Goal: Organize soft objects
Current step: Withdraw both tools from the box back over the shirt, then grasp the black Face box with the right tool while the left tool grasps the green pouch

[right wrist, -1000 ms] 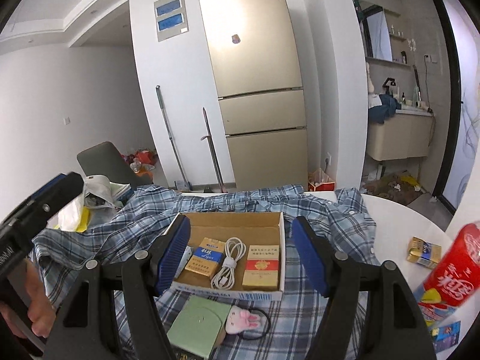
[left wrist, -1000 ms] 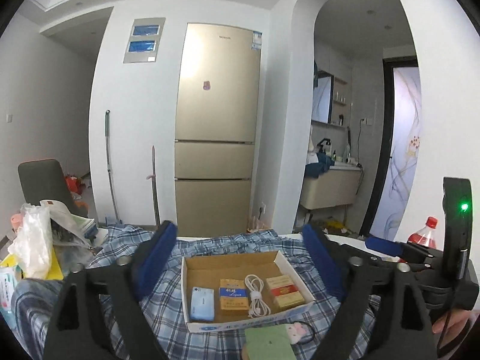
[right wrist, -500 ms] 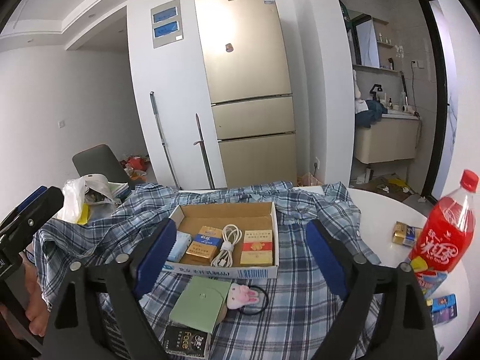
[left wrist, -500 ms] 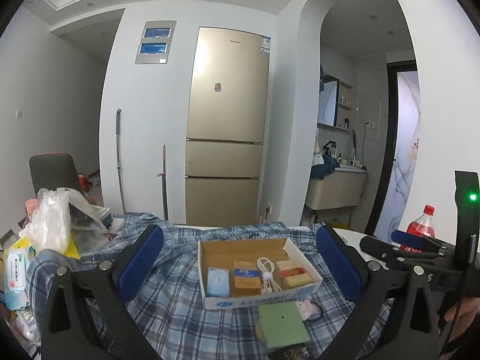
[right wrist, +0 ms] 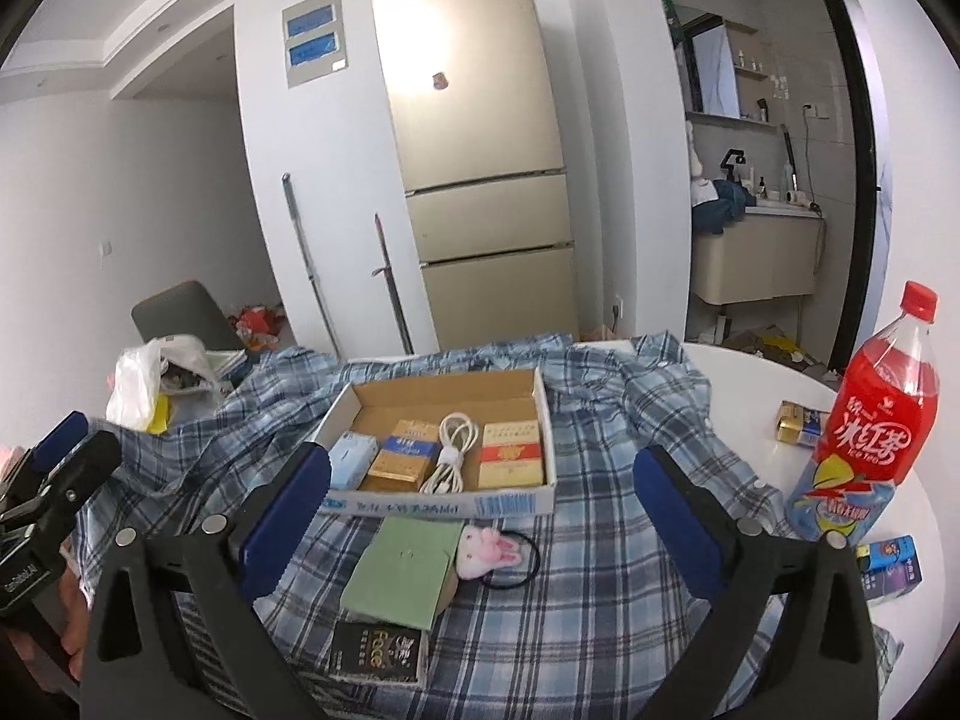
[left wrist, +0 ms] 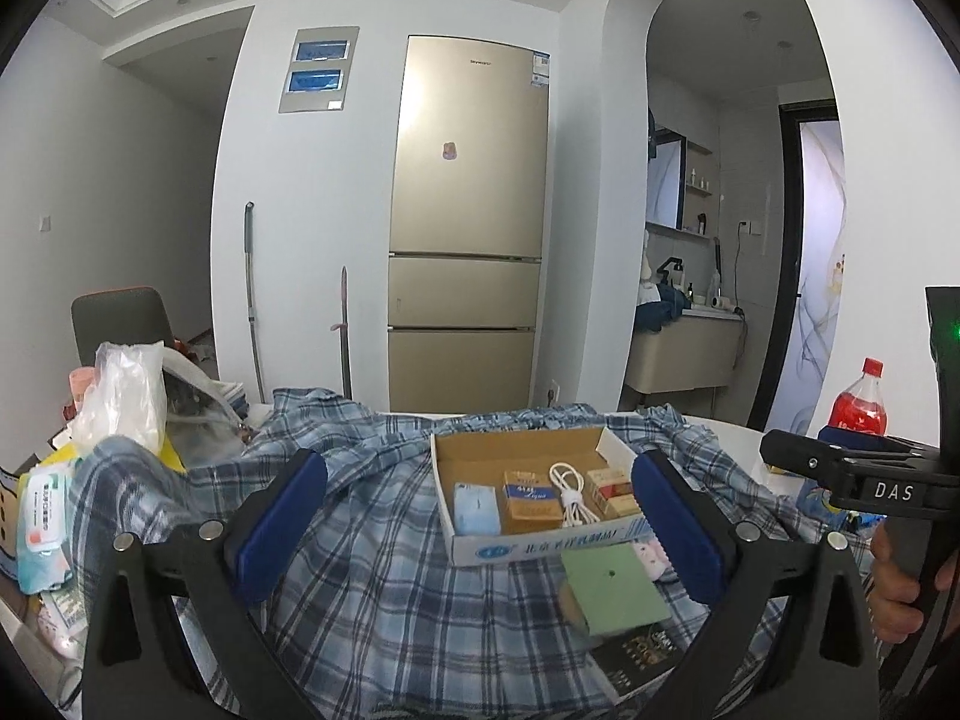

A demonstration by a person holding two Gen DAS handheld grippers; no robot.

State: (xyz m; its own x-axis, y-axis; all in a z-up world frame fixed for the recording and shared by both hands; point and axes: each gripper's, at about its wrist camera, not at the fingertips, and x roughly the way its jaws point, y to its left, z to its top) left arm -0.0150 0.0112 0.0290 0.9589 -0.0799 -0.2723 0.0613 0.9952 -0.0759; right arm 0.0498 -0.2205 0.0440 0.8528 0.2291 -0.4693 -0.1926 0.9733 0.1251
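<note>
A white counter [right wrist: 762, 384] stands before a gold fridge [right wrist: 480, 138]. Both the left claw [left wrist: 480, 531] and the right claw [right wrist: 480, 525] are spread wide, holding nothing, above the plaid shirt [right wrist: 600, 480] that lies across the counter under a cardboard box [right wrist: 444, 501], with a red bottle [right wrist: 870, 420] at the right

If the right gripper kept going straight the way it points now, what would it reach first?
Probably the cardboard box, or the green pad lying just in front of it. The right gripper is open and empty, aimed roughly at both above the plaid shirt. Depth is hard to judge in this fisheye view.
</note>
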